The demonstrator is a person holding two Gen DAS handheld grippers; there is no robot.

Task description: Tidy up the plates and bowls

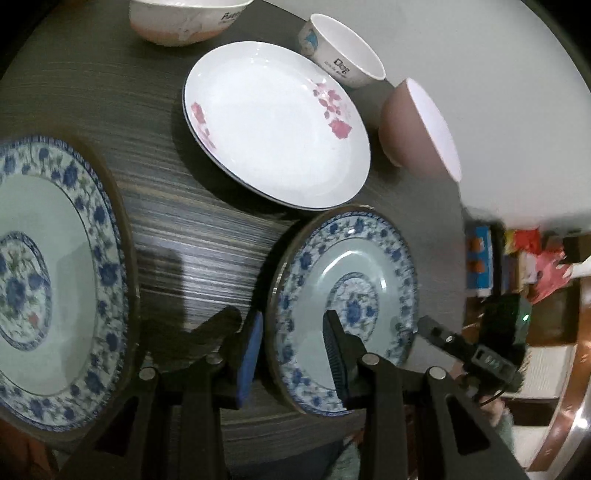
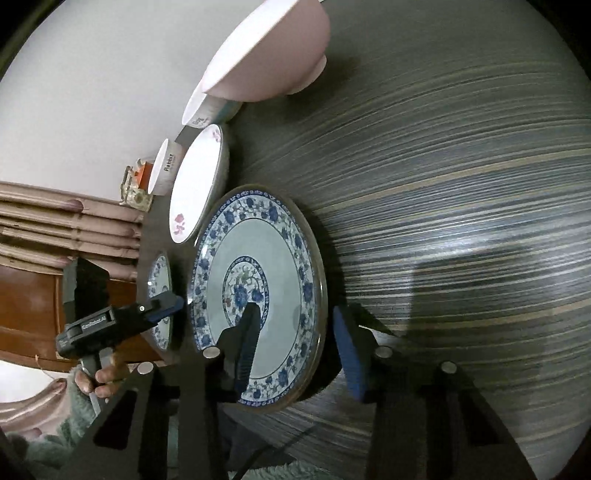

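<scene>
Two blue-patterned plates lie on the dark striped table (image 1: 207, 251). In the left wrist view my left gripper (image 1: 291, 354) is open, its jaws straddling the near rim of one blue plate (image 1: 343, 295); the other blue plate (image 1: 48, 280) lies at the left. In the right wrist view my right gripper (image 2: 295, 343) is open, its jaws straddling the rim of a blue plate (image 2: 258, 273). The left gripper (image 2: 162, 314) shows there at the second blue plate (image 2: 160, 295). A white plate with pink flowers (image 1: 273, 122) lies beyond.
A pink bowl (image 1: 410, 125), a white bowl with lettering (image 1: 340, 48) and a larger white-and-pink bowl (image 1: 181, 18) stand near the table's far edge. The right gripper (image 1: 461, 347) shows off the table's edge. Cluttered shelves (image 1: 517, 258) stand beyond.
</scene>
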